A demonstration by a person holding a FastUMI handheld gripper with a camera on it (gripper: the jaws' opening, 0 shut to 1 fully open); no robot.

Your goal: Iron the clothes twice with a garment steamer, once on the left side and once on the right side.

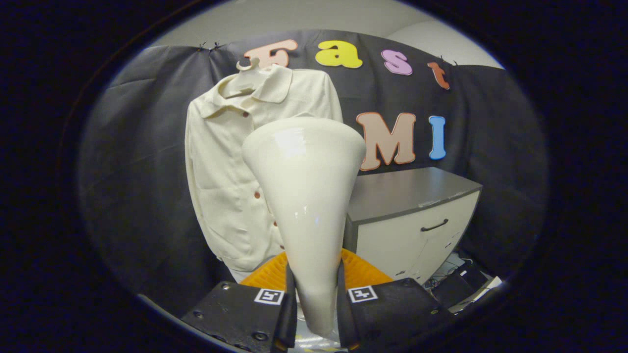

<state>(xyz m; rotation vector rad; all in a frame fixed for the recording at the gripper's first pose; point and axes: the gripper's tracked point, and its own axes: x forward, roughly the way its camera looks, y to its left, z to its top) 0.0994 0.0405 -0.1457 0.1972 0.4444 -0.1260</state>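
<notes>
I have the garment steamer (pixel 306 196) pinched between the jaws — both fingers (pixel 287 309) press on its narrow handle end, and the wide cream head rises straight ahead of them, tall and glossy. The gripper (pixel 316 306) sits low, and the steamer's flared head is raised in front of the shirt (pixel 221 181) rather than laid against it, as far as I can judge; I cannot tell how much gap lies between head and cloth.

The shirt hangs on a hanger (pixel 248 63) against the dark booth cloth, collar up, buttoned down the front, beyond the steamer and a little to its left. The steamer head covers part of the shirt's right half from where I look. Just behind the fingers an orange ribbed piece (pixel 360 272) shows on either side of the handle. To the right stands a low cabinet (pixel 417 215) with a grey top and a dark drawer handle, and some cables lie on the floor past its corner.

On progress, I read this as the pick-up done and the ironing itself open — nothing here tells me whether either pass has been made. What is left, by my judgement, is to bring the head onto the fabric and stroke down one side, then the other.
</notes>
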